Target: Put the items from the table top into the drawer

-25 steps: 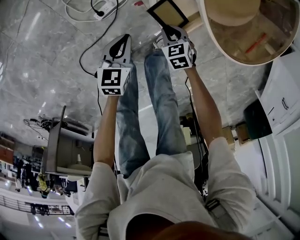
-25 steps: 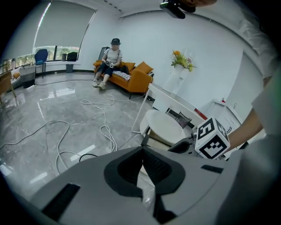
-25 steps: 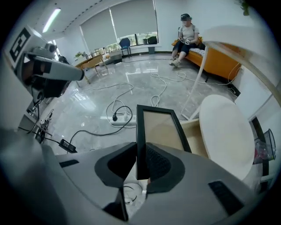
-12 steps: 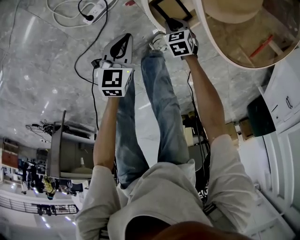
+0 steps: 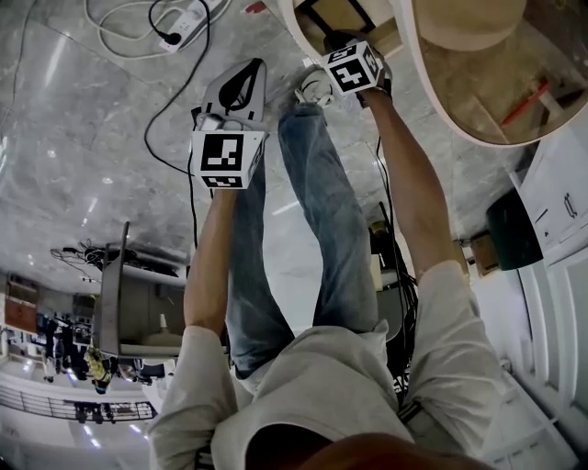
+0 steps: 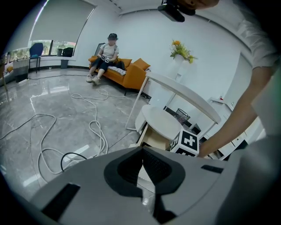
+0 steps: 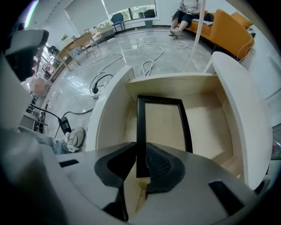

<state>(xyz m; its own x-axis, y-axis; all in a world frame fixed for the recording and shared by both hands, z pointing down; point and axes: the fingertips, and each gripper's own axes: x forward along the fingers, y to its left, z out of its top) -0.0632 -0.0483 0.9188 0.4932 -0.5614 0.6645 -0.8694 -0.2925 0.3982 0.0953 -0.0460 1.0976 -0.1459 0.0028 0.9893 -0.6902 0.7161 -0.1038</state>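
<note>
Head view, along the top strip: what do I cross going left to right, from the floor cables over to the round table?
White power strip → left claw, shut with nothing in it → right claw, clamped on the black frame → round table's white rim.

We saw a thin black frame [image 7: 140, 127], rectangular and hollow, reaching down tilted into the open drawer [image 7: 206, 127] of pale wood, its far edge towards the back wall.

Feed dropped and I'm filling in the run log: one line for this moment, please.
right tool: shut on black frame | frame: over open drawer | left tool: shut, empty
</note>
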